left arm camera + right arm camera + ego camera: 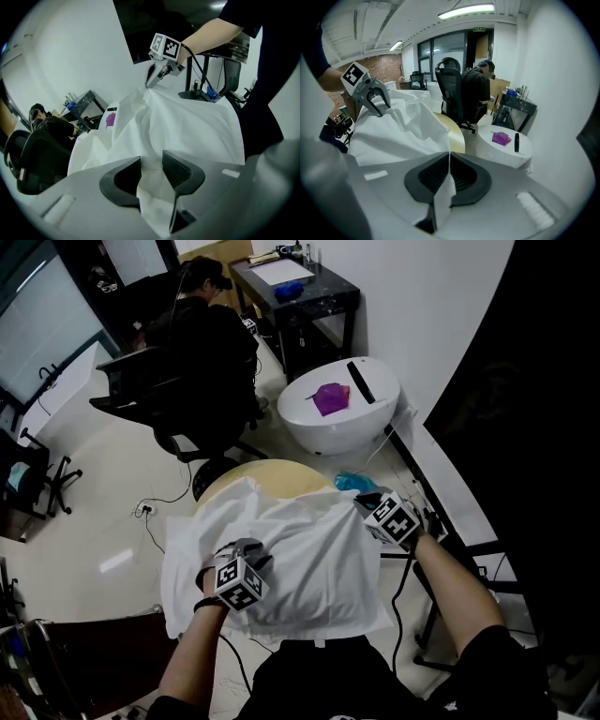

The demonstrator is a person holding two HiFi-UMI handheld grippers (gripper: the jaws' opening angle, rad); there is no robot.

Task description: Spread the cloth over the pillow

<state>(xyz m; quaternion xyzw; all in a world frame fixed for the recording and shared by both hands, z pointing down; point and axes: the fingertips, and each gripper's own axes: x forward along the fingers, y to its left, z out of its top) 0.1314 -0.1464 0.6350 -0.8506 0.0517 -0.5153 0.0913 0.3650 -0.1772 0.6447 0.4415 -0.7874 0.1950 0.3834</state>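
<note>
Cloth: one, pinched by two hand-held grippers, left and right.

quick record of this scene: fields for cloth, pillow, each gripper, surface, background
cloth: white, rumpled, held at two places
pillow: cannot be told apart beneath the cloth
left gripper: closed on a thick bunched fold of the cloth
right gripper: shut on a thin edge of the cloth
surface: round tan table, mostly covered by the cloth
background: seated person; purple item on a white round stand
</note>
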